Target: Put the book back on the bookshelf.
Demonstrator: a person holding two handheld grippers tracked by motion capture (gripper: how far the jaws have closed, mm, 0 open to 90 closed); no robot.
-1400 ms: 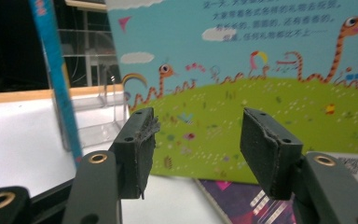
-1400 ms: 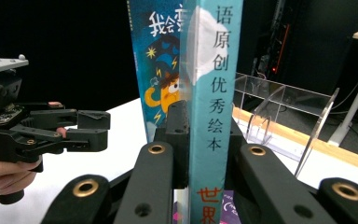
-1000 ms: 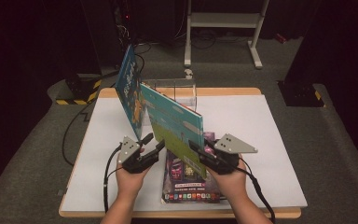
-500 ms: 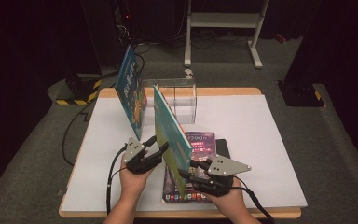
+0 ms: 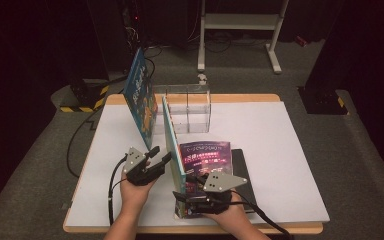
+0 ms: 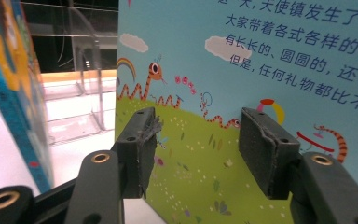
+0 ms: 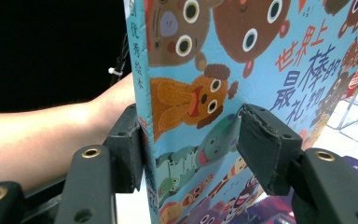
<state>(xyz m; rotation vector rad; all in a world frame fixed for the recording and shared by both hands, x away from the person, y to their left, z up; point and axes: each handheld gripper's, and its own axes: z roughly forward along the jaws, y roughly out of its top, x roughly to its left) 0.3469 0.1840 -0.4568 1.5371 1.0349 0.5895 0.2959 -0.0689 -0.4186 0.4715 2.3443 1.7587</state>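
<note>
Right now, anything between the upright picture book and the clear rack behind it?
Nothing visible. The picture book stands on edge just in front of the clear acrylic rack; the other blue book leans at the rack's left side, off that path.

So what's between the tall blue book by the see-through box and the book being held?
Bare white table in the high view, plus the left gripper at the held book.

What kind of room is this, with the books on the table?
Probably a lab or recording studio, not a home: dark walls, cables across grey carpet, a bare metal stand behind, and a white table where a person handles a picture book with hand-held tools.
</note>
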